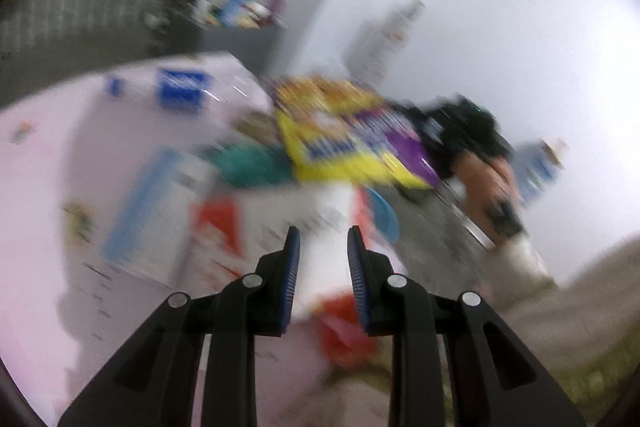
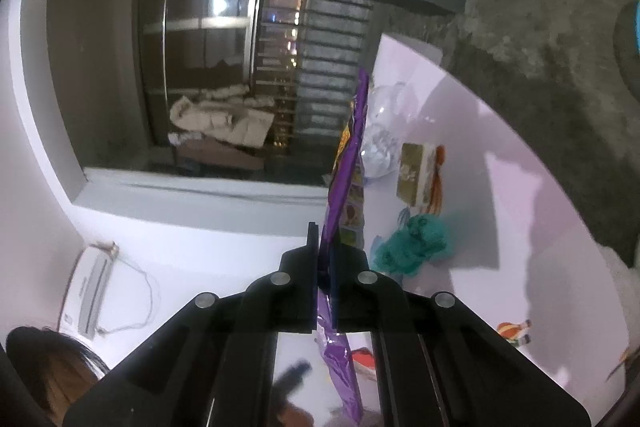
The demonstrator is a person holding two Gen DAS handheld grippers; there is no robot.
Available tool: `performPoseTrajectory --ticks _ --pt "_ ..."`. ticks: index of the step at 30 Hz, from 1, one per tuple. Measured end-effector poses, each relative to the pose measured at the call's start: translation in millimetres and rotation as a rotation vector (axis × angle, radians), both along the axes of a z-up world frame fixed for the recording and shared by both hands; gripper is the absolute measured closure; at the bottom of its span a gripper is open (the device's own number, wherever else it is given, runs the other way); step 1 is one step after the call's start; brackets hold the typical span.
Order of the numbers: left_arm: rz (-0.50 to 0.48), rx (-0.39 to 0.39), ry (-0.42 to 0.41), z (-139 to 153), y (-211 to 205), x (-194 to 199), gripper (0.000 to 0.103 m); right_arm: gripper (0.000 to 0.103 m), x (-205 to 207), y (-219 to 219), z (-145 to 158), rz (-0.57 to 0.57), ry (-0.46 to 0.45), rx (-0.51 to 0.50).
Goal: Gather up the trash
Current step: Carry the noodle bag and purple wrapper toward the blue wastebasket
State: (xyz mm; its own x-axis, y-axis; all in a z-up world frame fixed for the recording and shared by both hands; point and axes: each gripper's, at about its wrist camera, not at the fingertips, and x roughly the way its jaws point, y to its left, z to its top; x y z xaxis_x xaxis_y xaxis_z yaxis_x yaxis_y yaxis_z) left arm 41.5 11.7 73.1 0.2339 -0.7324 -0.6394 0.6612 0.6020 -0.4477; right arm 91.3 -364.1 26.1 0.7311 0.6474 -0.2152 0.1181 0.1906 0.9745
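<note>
The right gripper (image 2: 325,247) is clenched on a purple snack packet (image 2: 352,163), whose thin foil runs edge-on between the two fingers and rises from them toward twelve o'clock in the right wrist view, with more of the packet trailing below the fingers toward six o'clock. In the left wrist view the same packet (image 1: 352,143) appears as a yellow and purple sheet at about one o'clock from the left fingertips, well apart from them, with a hand (image 1: 484,183) and the black body of the right gripper at its three o'clock end. The left gripper (image 1: 323,233) holds its blue-padded fingers (image 1: 294,267) partly apart; a white and red wrapper (image 1: 320,211) shows in the gap and beyond it toward twelve o'clock, but the blur leaves it unclear whether the pads press on it. On the pale pink table (image 2: 500,155), a crumpled teal bag (image 2: 416,239) lies at about three o'clock from the right fingertips, close by, with an olive and orange box (image 2: 420,173) beyond it at two o'clock and crumpled clear plastic (image 2: 380,131) at one o'clock.
</note>
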Motion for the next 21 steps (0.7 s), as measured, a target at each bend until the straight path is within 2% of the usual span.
performPoseTrajectory --ticks 2,5,10,12,16,21 --pt "-0.071 0.024 0.055 -13.4 -11.7 -9.1 0.079 0.1 -5.8 -4.4 -2.5 -0.004 -0.001 0.011" --pt "-0.101 0.131 0.121 -43.6 -31.6 -11.4 0.079 0.1 -12.0 -7.7 -10.0 -0.004 0.008 0.029" --pt "-0.141 0.251 0.163 -80.6 -57.7 -11.0 0.079 0.1 -36.2 -24.9 -23.2 -0.022 0.04 0.057" --pt "-0.159 0.268 0.182 -89.5 -64.4 -9.6 0.074 0.1 -49.4 -33.7 -27.8 -0.049 0.05 0.074" --pt "-0.171 0.304 0.194 -102.9 -76.5 -5.6 0.072 0.1 -75.7 -51.0 -38.2 -0.114 0.071 0.106" --pt "-0.177 0.28 0.206 -109.2 -80.7 -6.2 0.072 0.1 -95.5 -64.9 -44.8 -0.172 0.083 0.125"
